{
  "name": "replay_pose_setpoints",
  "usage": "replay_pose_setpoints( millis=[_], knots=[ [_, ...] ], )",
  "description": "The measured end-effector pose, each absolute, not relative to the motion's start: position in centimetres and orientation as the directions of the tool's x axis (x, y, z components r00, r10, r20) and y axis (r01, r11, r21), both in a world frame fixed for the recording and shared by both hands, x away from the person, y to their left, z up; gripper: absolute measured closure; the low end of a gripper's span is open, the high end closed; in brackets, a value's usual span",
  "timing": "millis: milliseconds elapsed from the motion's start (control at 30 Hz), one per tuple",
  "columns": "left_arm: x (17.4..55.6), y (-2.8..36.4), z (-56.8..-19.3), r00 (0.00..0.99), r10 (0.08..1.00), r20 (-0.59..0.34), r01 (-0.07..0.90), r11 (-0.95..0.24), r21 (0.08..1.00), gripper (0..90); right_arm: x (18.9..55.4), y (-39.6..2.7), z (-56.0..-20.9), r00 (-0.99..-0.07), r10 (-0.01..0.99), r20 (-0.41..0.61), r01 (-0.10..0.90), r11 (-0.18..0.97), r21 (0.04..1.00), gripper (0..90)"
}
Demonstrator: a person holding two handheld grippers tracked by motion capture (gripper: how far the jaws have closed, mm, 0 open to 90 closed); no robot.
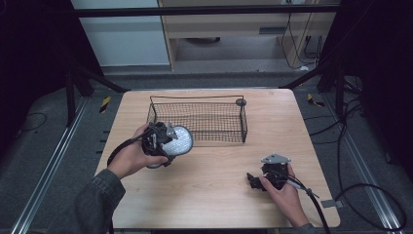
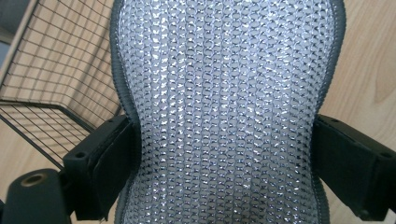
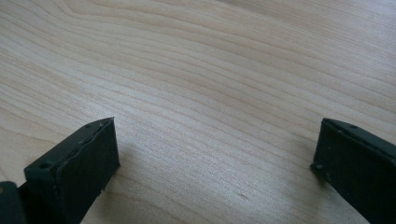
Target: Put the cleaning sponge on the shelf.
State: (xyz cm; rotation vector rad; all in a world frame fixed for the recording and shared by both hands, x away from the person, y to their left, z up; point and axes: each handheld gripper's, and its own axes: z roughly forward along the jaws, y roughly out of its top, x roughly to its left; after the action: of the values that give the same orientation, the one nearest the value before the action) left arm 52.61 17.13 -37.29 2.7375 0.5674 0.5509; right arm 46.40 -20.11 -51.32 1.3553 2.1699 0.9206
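We clamp the silver mesh pad (image 2: 224, 116) in the left gripper (image 1: 163, 141) (right gripper (image 1: 254, 181) open, empty); wire basket (image 1: 197, 119) lies just far-right.

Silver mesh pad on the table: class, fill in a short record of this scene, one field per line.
held item: silver mesh pad with a dark sewn edge
holder: left gripper, jaws pinching the pad's sides
pad position: just in front of the wire basket, near its left corner
basket contents: nothing seen inside
right gripper: open, low over bare wood
surface: wooden table
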Motion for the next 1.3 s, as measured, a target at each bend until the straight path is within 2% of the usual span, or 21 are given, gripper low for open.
replay_pose_setpoints(
  millis=[267,533,867,1300],
  knots=[
    [54.7,17.0,-35.9,0.855,0.409,0.32,0.287,-0.886,0.364,9.8,46.4,-20.1,-51.3,-0.436,0.9,-0.006,0.622,0.307,0.721,0.4],
    [56.9,16.9,-34.4,0.853,0.374,0.365,0.257,-0.908,0.33,9.8,46.4,-20.0,-51.3,-0.435,0.9,-0.006,0.623,0.306,0.72,0.4],
    [57.4,15.6,-33.0,0.828,0.35,0.439,0.225,-0.923,0.312,9.9,46.4,-20.0,-51.3,-0.435,0.901,-0.004,0.624,0.304,0.72,0.4],
    [59.1,15.4,-32.8,0.822,0.309,0.479,0.177,-0.937,0.301,9.8,46.5,-20.0,-51.3,-0.436,0.9,-0.006,0.622,0.306,0.721,0.4]
  ],
)
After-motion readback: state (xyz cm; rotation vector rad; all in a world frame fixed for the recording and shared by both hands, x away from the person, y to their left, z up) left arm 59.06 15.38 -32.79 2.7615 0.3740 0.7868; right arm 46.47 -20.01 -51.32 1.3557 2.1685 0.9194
